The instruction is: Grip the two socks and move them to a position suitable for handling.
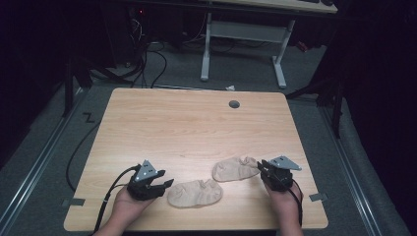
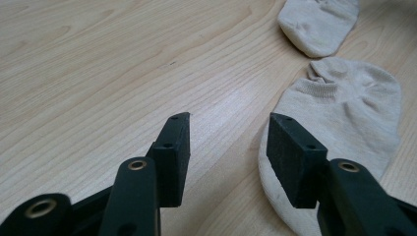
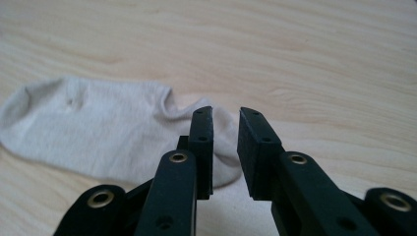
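Socks (two, beige): near sock (image 1: pixel 194 193) is flanked by the parted left gripper (image 1: pixel 158 186), far sock (image 1: pixel 235 168) by the slightly parted, empty right gripper (image 1: pixel 261 169).

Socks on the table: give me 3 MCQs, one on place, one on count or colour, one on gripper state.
1. Where does the left gripper sit relative to the near sock?
A. On the sock's left side
B. On its far side
C. On top of it

2. How many socks lie on the table?
A. One
B. Two
C. Three

3. How do the right gripper fingers stand?
A. Clamped on the far sock
B. Parted, with nothing pinched
C. Holding a cable

Key: 1 A, the high view shows it just left of the sock. 2 B, two beige socks lie side by side. 3 B, the right gripper view shows a gap between the fingers, the sock lying behind them.
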The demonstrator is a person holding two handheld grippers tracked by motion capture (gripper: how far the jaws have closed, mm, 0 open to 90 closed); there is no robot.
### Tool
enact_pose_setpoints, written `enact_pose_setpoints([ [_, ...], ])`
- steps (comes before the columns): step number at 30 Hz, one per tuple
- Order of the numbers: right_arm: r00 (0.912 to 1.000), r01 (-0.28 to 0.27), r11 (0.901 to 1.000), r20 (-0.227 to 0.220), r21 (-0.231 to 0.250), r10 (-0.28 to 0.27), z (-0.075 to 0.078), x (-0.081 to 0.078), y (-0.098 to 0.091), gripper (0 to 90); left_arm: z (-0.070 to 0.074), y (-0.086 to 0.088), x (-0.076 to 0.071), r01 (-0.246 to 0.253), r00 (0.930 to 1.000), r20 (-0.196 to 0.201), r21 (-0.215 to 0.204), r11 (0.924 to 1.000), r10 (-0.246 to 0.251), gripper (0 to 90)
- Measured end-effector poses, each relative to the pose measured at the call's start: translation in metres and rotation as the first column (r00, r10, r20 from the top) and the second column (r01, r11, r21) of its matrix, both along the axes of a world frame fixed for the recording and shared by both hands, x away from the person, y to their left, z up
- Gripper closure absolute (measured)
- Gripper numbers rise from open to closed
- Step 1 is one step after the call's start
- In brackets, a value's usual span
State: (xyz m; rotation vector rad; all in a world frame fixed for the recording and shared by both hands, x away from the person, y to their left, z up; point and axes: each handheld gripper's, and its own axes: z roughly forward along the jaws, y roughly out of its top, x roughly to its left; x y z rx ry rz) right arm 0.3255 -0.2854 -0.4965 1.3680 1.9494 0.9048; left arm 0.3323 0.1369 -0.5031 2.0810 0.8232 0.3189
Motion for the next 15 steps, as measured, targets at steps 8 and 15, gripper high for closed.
enact_pose_setpoints([
  [8, 0.9886, -0.095, 0.9952, -0.120, -0.026, 0.091, -0.014, 0.007, 0.012, 80.2, 0.000, 0.000, -0.001, 0.004, 1.0000, -0.007, 0.001, 1.0000, -0.004, 51.7],
  [15, 0.9824, -0.090, 0.9957, -0.166, -0.024, 0.084, -0.023, 0.011, 0.009, 85.4, -0.004, -0.015, -0.012, 0.142, 0.9870, -0.076, -0.010, 0.9899, -0.142, 59.6],
])
